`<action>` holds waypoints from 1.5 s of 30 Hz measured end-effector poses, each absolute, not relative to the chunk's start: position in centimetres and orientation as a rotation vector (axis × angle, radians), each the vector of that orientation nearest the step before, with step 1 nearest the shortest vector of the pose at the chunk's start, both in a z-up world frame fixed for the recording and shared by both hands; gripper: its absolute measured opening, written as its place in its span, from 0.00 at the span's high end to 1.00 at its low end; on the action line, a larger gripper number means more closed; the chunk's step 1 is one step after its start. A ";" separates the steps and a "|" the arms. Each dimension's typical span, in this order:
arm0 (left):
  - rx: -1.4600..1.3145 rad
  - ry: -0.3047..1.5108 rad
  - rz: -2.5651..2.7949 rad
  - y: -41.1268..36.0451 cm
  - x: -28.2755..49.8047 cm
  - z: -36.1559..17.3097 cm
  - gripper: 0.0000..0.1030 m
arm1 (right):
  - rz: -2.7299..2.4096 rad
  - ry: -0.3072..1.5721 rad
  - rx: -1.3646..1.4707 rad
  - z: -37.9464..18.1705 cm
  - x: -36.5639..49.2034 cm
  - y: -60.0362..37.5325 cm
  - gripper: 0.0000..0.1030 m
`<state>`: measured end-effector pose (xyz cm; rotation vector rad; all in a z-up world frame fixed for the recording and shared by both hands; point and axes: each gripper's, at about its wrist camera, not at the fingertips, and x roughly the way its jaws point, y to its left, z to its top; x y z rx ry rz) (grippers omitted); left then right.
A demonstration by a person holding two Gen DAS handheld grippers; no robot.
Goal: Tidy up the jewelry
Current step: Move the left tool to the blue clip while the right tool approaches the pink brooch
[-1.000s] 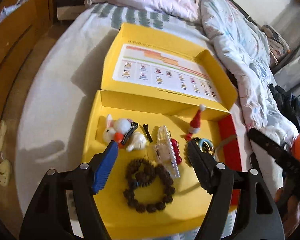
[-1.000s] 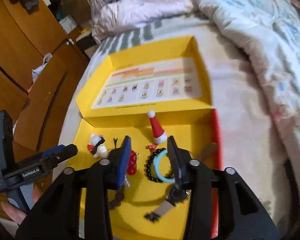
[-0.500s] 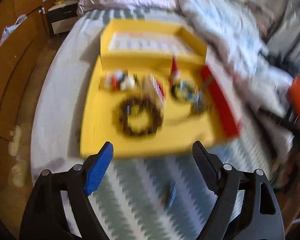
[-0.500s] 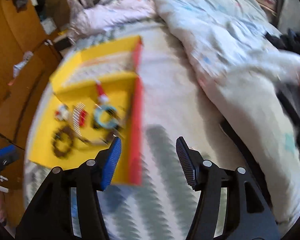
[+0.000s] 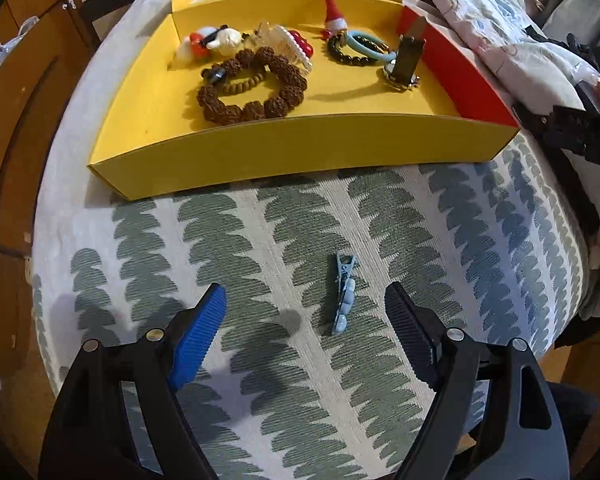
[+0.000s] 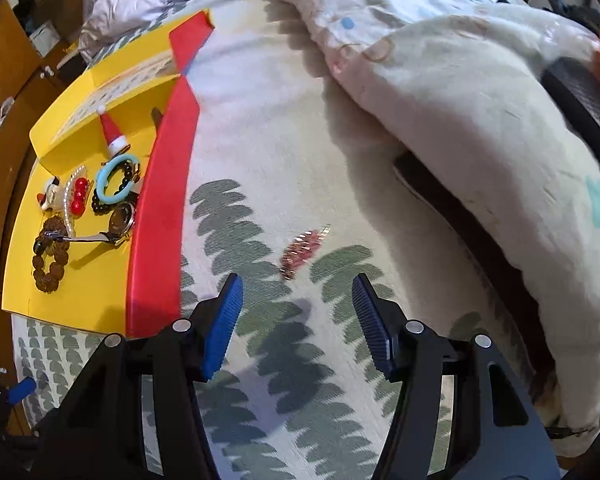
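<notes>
**Bed: two clips left outside box**

Patterned bed [image 5: 440, 216], yellow box [image 5: 300, 144] near far edge, already holding bracelets, watch, clips. Blue clip [image 5: 343, 294] loose toward near edge, between open left fingers [image 5: 306, 330], untouched. Red clip [image 6: 302, 251] loose beside box, ahead of open right fingers [image 6: 298, 320], just widened. Two pickups remaining.

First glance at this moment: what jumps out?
The bright yellow box on the bed, its floor crowded with bracelets and hair clips. Two pieces lie outside on the leaf-patterned cover: a blue hair clip ahead of the left gripper, a red sparkly clip ahead of the right gripper.
</notes>
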<state>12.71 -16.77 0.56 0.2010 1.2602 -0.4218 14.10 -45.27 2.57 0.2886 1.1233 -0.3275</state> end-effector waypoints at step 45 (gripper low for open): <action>0.197 0.794 -0.195 -14.0 5.4 3.7 0.16 | -0.122 0.915 0.130 6.2 8.3 -30.9 0.32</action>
